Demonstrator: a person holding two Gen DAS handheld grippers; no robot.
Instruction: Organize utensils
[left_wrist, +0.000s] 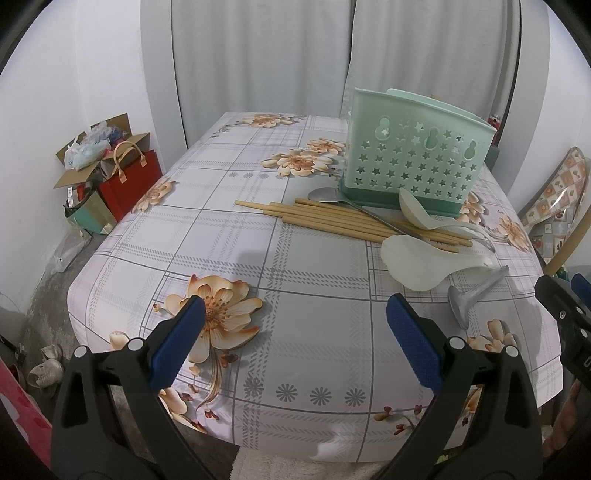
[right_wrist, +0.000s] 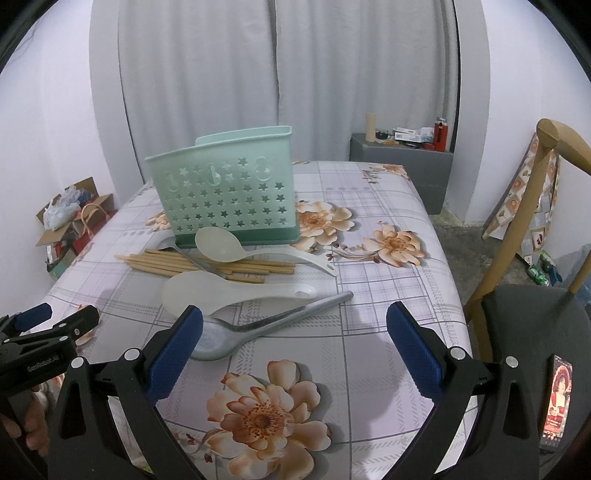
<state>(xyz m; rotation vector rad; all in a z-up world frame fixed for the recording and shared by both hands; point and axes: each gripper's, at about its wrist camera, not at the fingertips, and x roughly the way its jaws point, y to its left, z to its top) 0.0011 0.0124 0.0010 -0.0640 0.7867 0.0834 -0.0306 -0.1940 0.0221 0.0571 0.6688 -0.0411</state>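
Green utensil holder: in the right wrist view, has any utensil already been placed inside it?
No: the chopsticks, spoons and rice paddle all lie on the table before the holder.

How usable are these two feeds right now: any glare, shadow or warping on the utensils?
Left wrist view: strong fisheye bend at the table edges, soft gripper shadow mid-cloth, chopsticks sharp. Right wrist view: same warp, curtain bright but not blown out, mild sheen on the metal spoon, which the open right gripper partly hides; utensils evenly lit.

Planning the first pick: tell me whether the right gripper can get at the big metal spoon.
Probably yes: the right gripper is open, the big metal spoon lies just ahead, uppermost, nothing between.
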